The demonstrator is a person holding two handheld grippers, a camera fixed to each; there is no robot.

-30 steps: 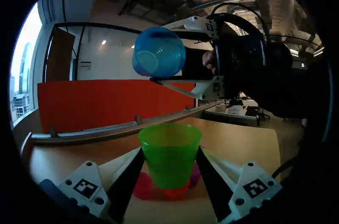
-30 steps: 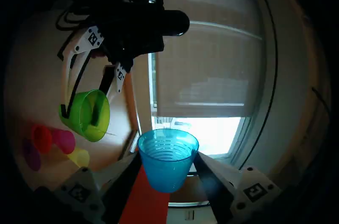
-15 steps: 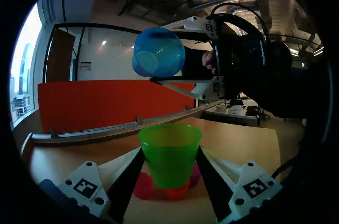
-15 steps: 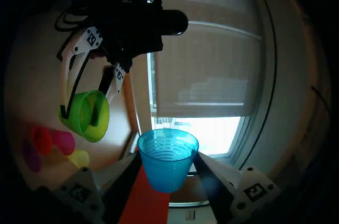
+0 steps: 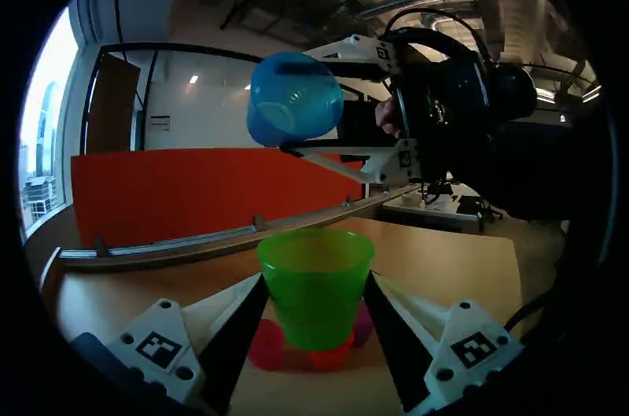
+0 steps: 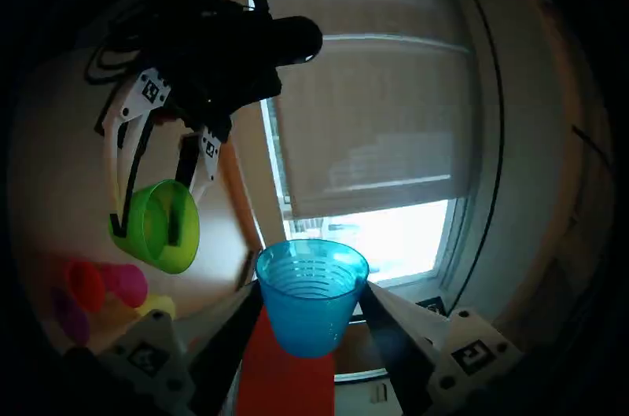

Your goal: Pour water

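Closest to us, the left gripper [image 5: 315, 281] pinches the green cup [image 5: 314, 314] upright, both fingers pressed against its sides, over the near part of the bench [image 5: 448, 259]. We cannot tell whether its base touches the bench top. Just behind it a pink cup [image 5: 266, 344] and a red cup [image 5: 329, 358] stand on the bench. Higher and farther off, the right gripper [image 5: 283, 105] clamps the blue cup [image 5: 297, 108], which is tipped on its side with its base turned towards us, above the green cup and apart from it. In the right gripper view we see both fingers squeezing the blue cup's walls. A red partition [image 5: 173, 188] runs along the bench's far edge.
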